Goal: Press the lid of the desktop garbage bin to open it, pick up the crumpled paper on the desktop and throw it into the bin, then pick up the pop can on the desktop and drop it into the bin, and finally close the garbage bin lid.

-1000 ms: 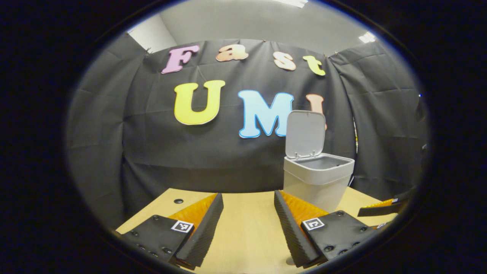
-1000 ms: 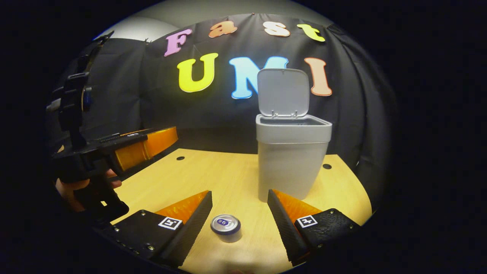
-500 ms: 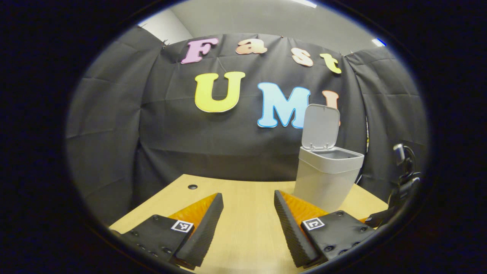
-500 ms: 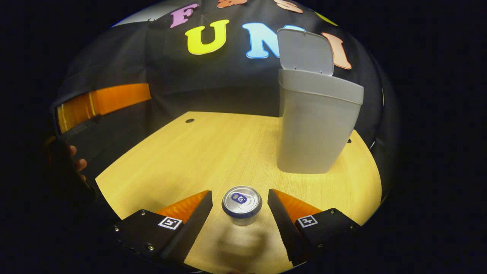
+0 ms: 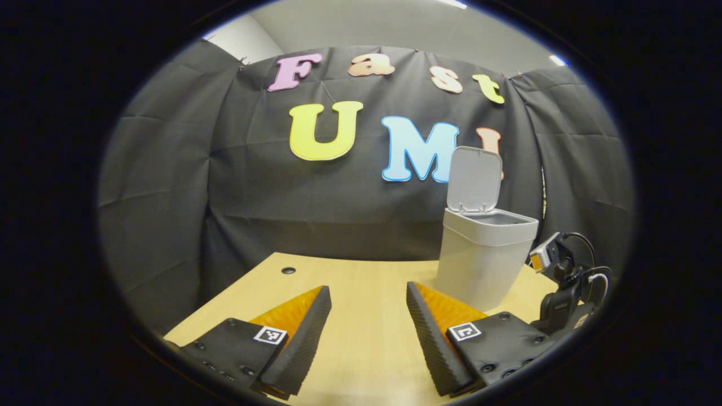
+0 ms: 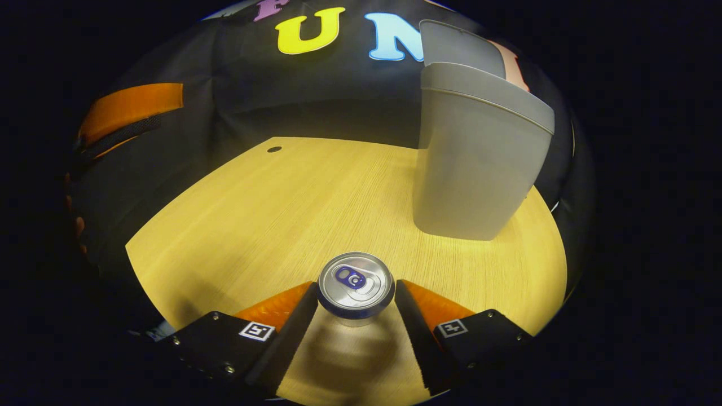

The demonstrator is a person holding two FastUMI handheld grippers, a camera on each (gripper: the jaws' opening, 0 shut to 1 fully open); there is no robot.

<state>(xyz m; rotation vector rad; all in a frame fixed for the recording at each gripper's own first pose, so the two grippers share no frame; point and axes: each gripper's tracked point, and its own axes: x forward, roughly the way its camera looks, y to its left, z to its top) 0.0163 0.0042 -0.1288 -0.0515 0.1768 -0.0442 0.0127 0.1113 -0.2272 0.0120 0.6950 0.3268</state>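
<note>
The pop can (image 6: pixel 355 287) stands upright on the bench (image 6: pixel 293 208), directly between the two fingers of the right gripper (image 6: pixel 354 299). Its long axis is vertical, so the gripper's line of closure crosses it at right angles. The fingers flank the can on both sides with the jaws spread to roughly the can's width. Whether either finger already touches the can wall cannot be told from the right gripper view. The right gripper is therefore the nearer one and is placed for the grasp.

The garbage bin (image 6: pixel 479 158) stands ahead and to the right of the right gripper, well apart from the can, with its lid (image 6: pixel 459 48) raised. Judged from this, the paper step is probably done, since no crumpled paper is seen on the bench; the can pick-up is in hand.

Materials and shapes:
- Pop can: a metal cylinder with a bright, smooth top, a raised rim and a pull tab. The thin wall is likely to dent under hard closure.
- Garbage bin: matte grey plastic, a tapered rectangular body with a thicker collar at the top.
- Bench: pale wood-grain laminate, flat and smooth.

The left gripper (image 5: pixel 368 332) hovers over bare bench, jaws wide and holding nothing. The garbage bin (image 5: pixel 485 256) lies ahead and to its right.
</note>
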